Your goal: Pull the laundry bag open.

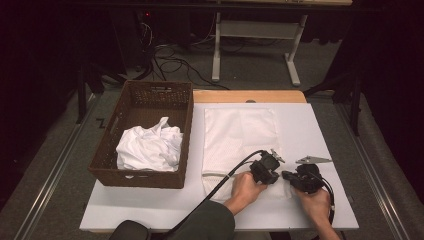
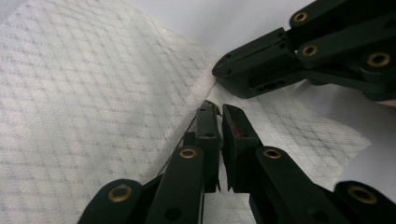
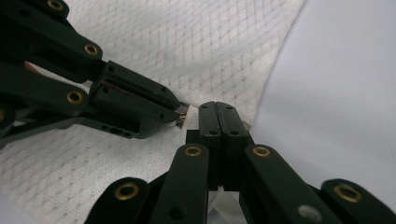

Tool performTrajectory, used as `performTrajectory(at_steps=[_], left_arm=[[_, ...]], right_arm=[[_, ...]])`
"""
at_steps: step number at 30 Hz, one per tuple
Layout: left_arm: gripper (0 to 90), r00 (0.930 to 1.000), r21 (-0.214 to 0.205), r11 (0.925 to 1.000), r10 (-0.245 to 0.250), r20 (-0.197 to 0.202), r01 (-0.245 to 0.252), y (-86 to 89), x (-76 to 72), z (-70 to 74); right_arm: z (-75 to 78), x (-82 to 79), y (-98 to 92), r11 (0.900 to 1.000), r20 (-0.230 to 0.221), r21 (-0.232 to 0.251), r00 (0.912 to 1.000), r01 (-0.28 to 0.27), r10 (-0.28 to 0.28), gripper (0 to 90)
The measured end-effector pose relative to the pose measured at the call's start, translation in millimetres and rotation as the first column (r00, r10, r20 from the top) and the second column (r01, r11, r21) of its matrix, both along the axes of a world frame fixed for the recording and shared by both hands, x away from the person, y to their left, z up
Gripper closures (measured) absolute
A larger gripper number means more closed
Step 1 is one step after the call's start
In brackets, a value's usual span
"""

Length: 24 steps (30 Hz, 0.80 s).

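Fingers of both grippers were pinched on the white mesh-patterned cloth (image 1: 240, 140), spread flat on the white table (image 1: 320, 130) beside a brown wicker basket (image 1: 145, 135); left gripper (image 2: 218, 108) and right gripper (image 3: 218, 106) gripped its near edge, tips nearly touching.

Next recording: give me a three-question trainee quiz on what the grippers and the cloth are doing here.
1. True or false: both grippers are shut on the flat white cloth.
2. What lies in the brown basket?
3. Where do the left gripper and right gripper meet the cloth: A far edge, B near edge, C middle?

Key: 1 true. 2 a crumpled white garment. 3 B, close together.
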<state>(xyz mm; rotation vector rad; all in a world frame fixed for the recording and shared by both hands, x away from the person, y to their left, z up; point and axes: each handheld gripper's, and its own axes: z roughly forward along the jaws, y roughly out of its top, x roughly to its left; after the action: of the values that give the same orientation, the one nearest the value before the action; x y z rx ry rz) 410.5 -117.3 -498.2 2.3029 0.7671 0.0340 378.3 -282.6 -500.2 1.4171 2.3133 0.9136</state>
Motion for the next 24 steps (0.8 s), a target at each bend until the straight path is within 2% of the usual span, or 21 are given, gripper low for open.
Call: performTrajectory(at_steps=[4,8,11,15,24], left_arm=[[85.7,0.9999,-0.004,1.0,0.001,0.013,-0.001,-0.8,-0.7,0.5],[85.8,1.0,-0.017,0.9999,0.004,0.009,-0.004,-2.0,0.0,0.3],[85.9,1.0,-0.02,0.9998,0.001,0.004,-0.001,-4.4,0.1,0.5],[85.9,0.9999,-0.009,0.9999,-0.003,0.009,0.004,-4.7,-0.6,1.2],[85.9,0.9998,-0.003,1.0,-0.007,0.019,0.007,-4.1,-2.2,2.0]], right_arm=[[1.9,-0.3,0.9,1.0,0.005,-0.008,1.0,0.005,-0.005,90.0],[5.6,-1.3,0.5,1.0,0.03,0.001,0.9996,0.003,-0.003,90.0],[5.7,-1.2,1.2,1.0,0.032,-0.006,0.9995,0.005,-0.004,90.0],[2.1,0.4,1.5,0.9998,0.012,-0.019,0.9999,0.004,-0.004,90.0],[-0.3,0.3,1.7,0.9998,0.016,-0.02,0.9999,-0.007,0.007,89.7]])
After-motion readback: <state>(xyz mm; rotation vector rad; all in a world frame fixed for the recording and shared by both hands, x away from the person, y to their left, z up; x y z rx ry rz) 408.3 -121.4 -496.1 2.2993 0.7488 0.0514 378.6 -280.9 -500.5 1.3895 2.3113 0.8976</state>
